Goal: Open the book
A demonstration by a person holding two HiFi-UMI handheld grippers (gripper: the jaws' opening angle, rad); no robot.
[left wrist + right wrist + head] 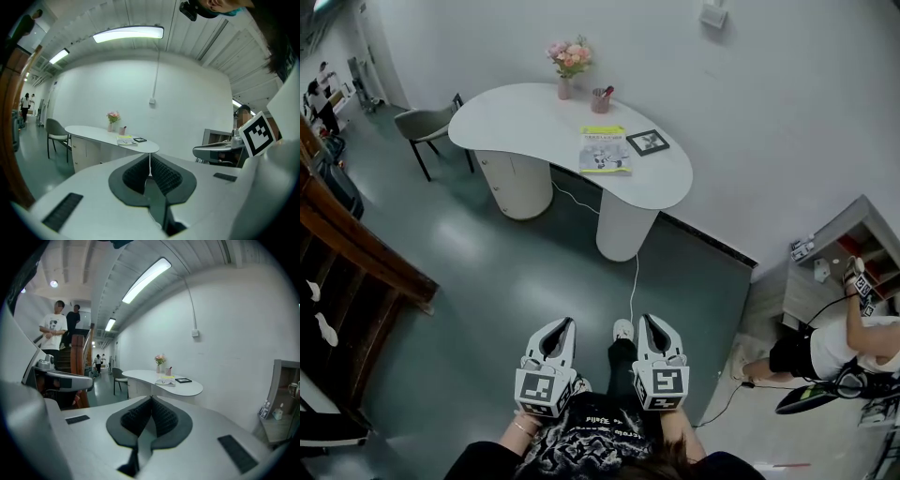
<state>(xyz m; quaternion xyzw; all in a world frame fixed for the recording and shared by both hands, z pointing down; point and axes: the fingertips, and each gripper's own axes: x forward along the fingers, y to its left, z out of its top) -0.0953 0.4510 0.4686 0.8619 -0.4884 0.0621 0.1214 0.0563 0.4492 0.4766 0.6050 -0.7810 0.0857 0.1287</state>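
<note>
We hold the left gripper [565,325] and the right gripper [648,322] side by side, low over the grey floor [487,281], jaws together and pointing at a curved white desk [516,117] well apart from them. On it lie a closed book [605,150], a framed picture [647,142] just beside it, a vase of pink flowers [568,64] and a cup [601,99]. A chair [427,125] stands at the desk's left end. At right, a person [825,347] crouches by shelves.

office-like room: curved white desk [525,122], chair [427,125], shelving [853,246].
</note>
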